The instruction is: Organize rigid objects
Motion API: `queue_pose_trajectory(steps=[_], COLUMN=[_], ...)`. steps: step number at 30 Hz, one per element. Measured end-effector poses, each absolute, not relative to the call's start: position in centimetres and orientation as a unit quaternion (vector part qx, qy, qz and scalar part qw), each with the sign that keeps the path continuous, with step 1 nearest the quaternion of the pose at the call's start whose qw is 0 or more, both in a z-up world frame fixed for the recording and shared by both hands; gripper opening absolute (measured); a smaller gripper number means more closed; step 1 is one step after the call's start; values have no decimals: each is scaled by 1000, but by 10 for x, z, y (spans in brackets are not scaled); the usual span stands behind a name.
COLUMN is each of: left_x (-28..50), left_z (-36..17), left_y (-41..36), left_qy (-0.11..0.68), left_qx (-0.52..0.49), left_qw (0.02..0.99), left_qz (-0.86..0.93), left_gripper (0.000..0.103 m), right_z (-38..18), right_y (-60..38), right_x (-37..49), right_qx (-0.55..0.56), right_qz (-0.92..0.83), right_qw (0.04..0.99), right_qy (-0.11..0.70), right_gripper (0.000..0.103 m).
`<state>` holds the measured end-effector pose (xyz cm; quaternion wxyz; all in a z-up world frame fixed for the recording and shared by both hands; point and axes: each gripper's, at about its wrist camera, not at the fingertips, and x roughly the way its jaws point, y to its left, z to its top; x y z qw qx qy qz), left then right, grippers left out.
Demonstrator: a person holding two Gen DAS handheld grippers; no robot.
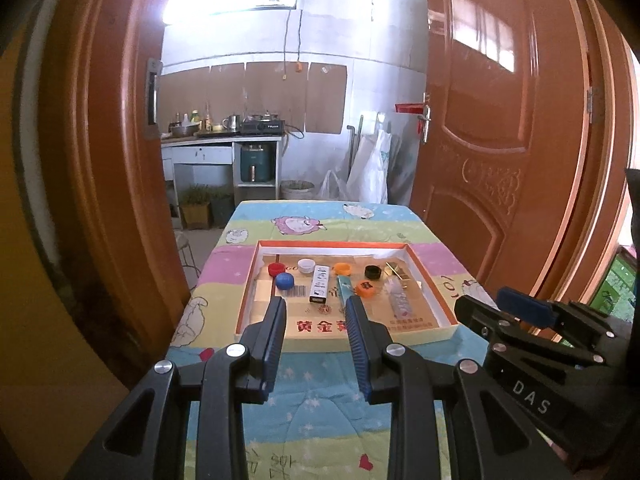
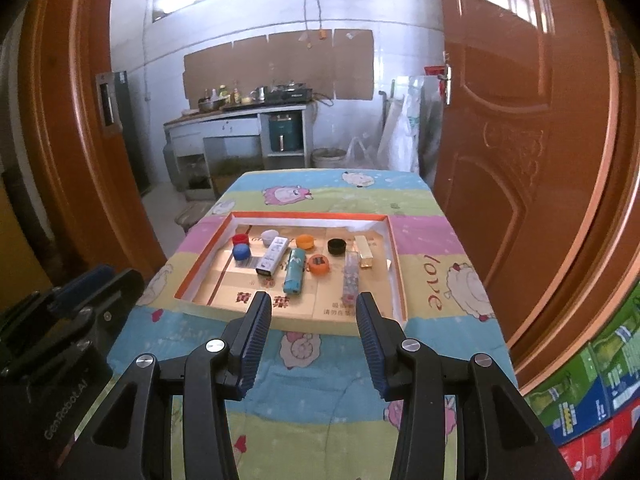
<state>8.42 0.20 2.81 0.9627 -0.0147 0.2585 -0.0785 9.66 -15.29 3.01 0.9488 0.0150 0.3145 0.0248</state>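
Observation:
A shallow orange-rimmed box lid [image 1: 434, 296] [image 2: 394, 256] lies on a table with a cartoon cloth. Inside it are bottle caps: red [image 1: 275, 268] [image 2: 240, 239], blue [image 1: 285, 280] [image 2: 241, 251], white [image 1: 306, 266] [image 2: 269, 235], two orange [image 1: 366, 290] [image 2: 318, 264] and black [image 1: 373, 272] [image 2: 336, 246]. Between them lie a white box [image 1: 320, 284] [image 2: 273, 256], a teal tube [image 1: 344, 287] [image 2: 295, 271], a clear bottle [image 1: 400, 300] [image 2: 351, 276] and a gold bar [image 2: 365, 251]. My left gripper [image 1: 316, 304] and right gripper [image 2: 314, 300] hover before the lid's near edge, both open and empty.
Brown door leaves [image 1: 500, 128] [image 2: 532, 140] flank the table on both sides. Behind it a kitchen counter [image 1: 220, 140] carries pots and a stove. Coloured cartons [image 2: 592, 392] are stacked at the right. The other gripper's body [image 1: 540, 332] [image 2: 60, 320] shows at each view's edge.

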Motion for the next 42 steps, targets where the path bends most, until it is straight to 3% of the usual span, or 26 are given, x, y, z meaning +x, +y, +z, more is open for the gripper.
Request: queue_pose_trajectory(steps=[42], left_x=[13], left_z=[41], left_y=[7], left_qy=[225], left_qx=[-2], left_qw=[972], left_qz=[-62], left_gripper=[31], right_z=[49], right_y=[-139], right_x=[15], right_qx=[9], right_qz=[20], right_qw=[969], right_qy=[244], right_gripper=[46])
